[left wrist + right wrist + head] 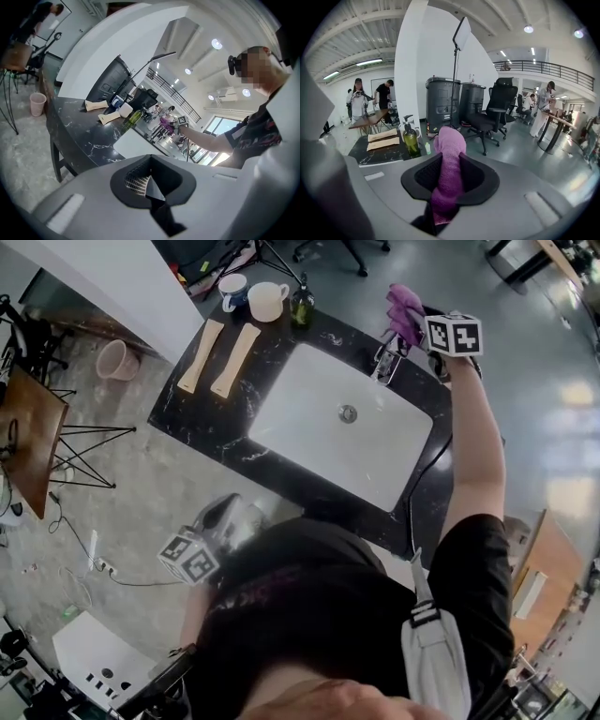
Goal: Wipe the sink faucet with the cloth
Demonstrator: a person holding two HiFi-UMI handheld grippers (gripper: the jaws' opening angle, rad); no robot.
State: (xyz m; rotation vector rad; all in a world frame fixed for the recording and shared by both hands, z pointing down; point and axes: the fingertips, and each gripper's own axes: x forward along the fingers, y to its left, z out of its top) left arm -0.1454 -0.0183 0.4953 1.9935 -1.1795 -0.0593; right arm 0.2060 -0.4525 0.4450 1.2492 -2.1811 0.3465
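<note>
A purple cloth (405, 306) hangs from my right gripper (415, 329), which is shut on it just above and behind the chrome faucet (384, 357) at the far rim of the white sink (309, 399). In the right gripper view the cloth (450, 154) sticks up between the jaws of that gripper (449, 187). My left gripper (223, 512) is held low beside the person's body, off the near edge of the counter (272, 470). Its jaws (149, 187) look shut with nothing between them. From the left gripper view the cloth (166, 123) shows far off over the counter.
A green soap bottle (302, 306) (411, 138) stands left of the faucet, with two mugs (268, 301) beyond it. Two wooden boards (235, 359) lie on the counter's left end. A pink bucket (117, 359) sits on the floor. Office chairs and bins stand behind the counter.
</note>
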